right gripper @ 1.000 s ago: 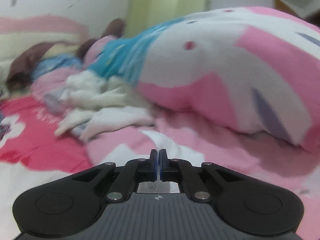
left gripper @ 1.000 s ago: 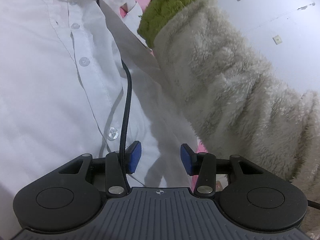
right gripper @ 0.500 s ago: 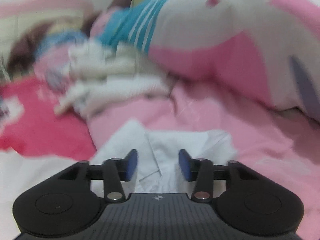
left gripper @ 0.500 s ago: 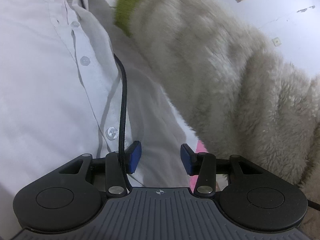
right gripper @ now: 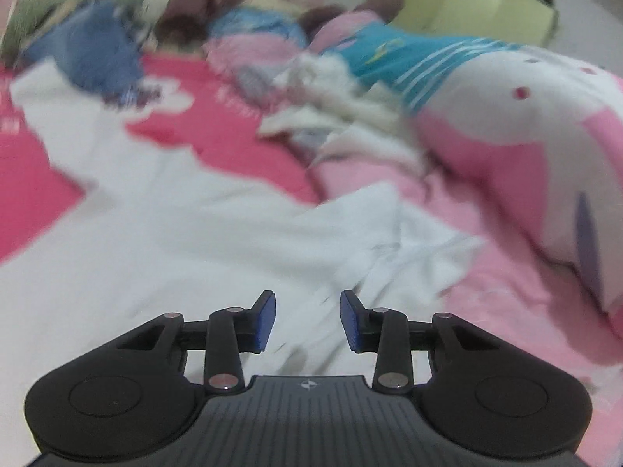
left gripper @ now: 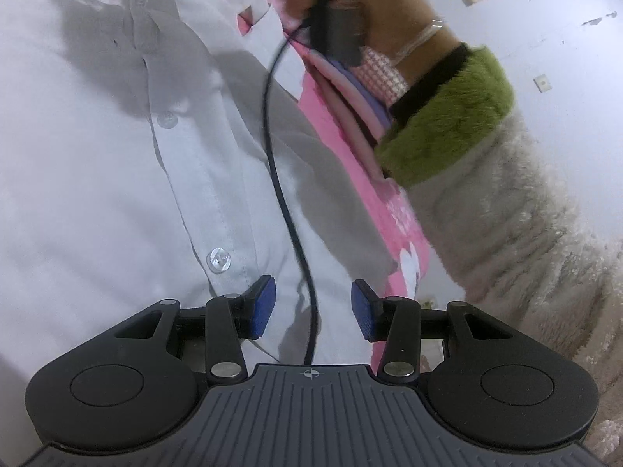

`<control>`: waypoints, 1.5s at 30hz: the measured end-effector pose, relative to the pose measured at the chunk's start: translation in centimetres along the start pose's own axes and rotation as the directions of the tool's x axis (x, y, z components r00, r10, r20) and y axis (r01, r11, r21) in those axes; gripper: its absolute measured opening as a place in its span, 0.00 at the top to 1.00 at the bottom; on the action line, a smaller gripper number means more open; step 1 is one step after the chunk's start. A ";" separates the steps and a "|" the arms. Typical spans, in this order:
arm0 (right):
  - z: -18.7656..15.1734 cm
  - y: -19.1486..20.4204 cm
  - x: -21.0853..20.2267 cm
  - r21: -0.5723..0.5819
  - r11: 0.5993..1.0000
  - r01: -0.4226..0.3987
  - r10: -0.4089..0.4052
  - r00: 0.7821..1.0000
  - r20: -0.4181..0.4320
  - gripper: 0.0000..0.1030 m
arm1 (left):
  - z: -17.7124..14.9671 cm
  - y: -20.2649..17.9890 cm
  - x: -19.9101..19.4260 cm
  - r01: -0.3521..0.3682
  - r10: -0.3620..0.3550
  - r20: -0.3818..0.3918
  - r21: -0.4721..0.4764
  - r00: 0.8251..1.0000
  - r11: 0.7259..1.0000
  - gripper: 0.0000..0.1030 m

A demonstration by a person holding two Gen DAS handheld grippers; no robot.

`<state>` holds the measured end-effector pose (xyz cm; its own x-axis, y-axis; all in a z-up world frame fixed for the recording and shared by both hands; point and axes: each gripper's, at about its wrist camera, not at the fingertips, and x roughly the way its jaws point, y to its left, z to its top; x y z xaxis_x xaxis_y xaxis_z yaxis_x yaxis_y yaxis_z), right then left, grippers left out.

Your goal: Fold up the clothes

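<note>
A white button-up shirt (left gripper: pixel 97 163) lies spread on a pink bedspread (left gripper: pixel 331 124), its button placket running up the left wrist view. My left gripper (left gripper: pixel 313 311) hovers open just above the shirt's lower front, nothing between its blue pads. A black cable (left gripper: pixel 280 179) crosses the shirt between the fingers. In the right wrist view the same white shirt (right gripper: pixel 194 241) fills the foreground, its collar end (right gripper: pixel 409 241) to the right. My right gripper (right gripper: pixel 307 321) stands open over it, holding nothing.
A person's arm in a fluffy cream sleeve with green cuff (left gripper: pixel 447 116) reaches over the shirt's right side, its hand gripping a dark handle (left gripper: pixel 338 27). A pink and white duvet (right gripper: pixel 525 128) and a heap of clothes (right gripper: pixel 253 50) lie beyond the shirt.
My right gripper went from shut to open and let go of the shirt, then drew back and swung left. The sleeved arm pulled away to the right, uncovering the shirt's edge and pink bedspread.
</note>
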<state>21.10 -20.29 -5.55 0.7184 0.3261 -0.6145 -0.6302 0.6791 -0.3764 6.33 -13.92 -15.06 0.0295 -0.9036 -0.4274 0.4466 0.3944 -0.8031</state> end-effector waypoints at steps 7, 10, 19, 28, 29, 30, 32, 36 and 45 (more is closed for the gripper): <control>-2.1 -1.6 5.8 -0.007 0.982 0.186 -0.186 0.975 -0.124 0.63 | 0.0 -0.9 0.6 0.008 -0.008 0.000 -0.007 1.000 1.000 0.58; -2.3 -1.8 6.0 0.016 0.982 0.190 -0.187 0.976 -0.114 0.63 | -1.0 -1.8 0.1 0.011 -0.011 -0.001 -0.009 1.000 1.000 0.58; -2.1 -4.8 5.0 0.239 0.964 0.115 -0.103 0.993 -0.060 0.94 | 0.2 -3.0 1.3 0.008 -0.008 0.000 -0.008 1.000 1.000 0.58; -2.5 -10.9 2.0 0.568 0.781 -0.260 0.139 0.959 0.247 0.94 | -0.4 -0.4 0.0 0.008 -0.008 0.000 -0.007 1.000 1.000 0.58; -2.4 -10.9 2.7 0.571 0.773 -0.276 0.160 0.956 0.245 0.94 | -0.5 -0.1 -0.2 0.008 -0.008 0.000 -0.007 1.000 1.000 0.58; -2.3 -11.0 3.3 0.573 0.766 -0.292 0.181 0.953 0.243 0.94 | -0.5 0.2 -0.3 0.008 -0.008 0.000 -0.007 1.000 1.000 0.58; -2.0 -11.0 4.7 0.577 0.752 -0.320 0.221 0.946 0.236 0.94 | -0.7 0.8 -0.6 0.008 -0.008 0.000 -0.007 1.000 1.000 0.58; -1.6 -9.6 8.7 0.549 0.786 -0.284 0.253 0.958 0.133 0.94 | -0.6 1.1 -0.8 0.008 -0.008 0.001 -0.007 1.000 1.000 0.58; -1.4 -8.5 7.6 0.508 0.839 -0.195 0.194 0.979 0.057 0.59 | -0.6 1.3 -1.1 0.014 -0.014 0.001 -0.015 1.000 1.000 0.58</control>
<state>31.52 -24.46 -7.98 0.5983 0.4883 -0.6353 -0.5194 0.8401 0.1565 6.34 -12.30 -15.91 0.0245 -0.9093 -0.4154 0.4336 0.3841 -0.8152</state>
